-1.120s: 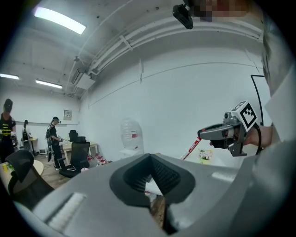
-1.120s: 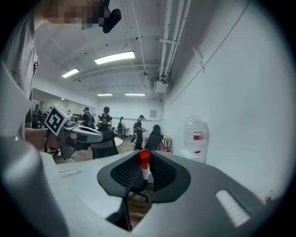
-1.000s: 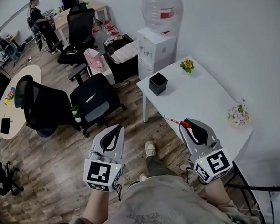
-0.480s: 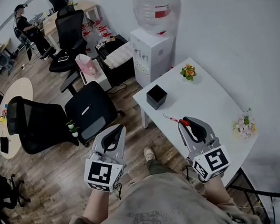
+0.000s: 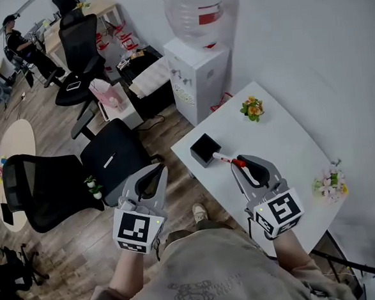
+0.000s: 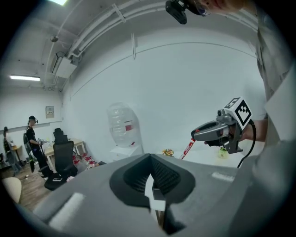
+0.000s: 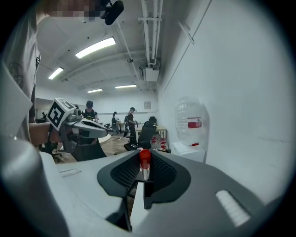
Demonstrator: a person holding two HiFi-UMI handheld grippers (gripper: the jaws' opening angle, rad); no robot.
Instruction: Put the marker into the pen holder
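Marker (image 5: pixel 227 160): red cap, white body. Clamped between the jaws of the right gripper (image 5: pixel 241 163), cap end at the jaws, body pointing out toward the pen holder (image 5: pixel 203 149). In the head view the free end overlaps the holder's near corner; contact cannot be determined.

Pen holder: black cube, open top, standing near the edge of the white table (image 5: pixel 274 146).

Left gripper (image 5: pixel 157 174): jaws together, nothing between them, held over the wooden floor, apart from the table.

Small flower arrangement (image 5: pixel 252 107) farther back on the table. Water dispenser (image 5: pixel 198 75) beyond the table.
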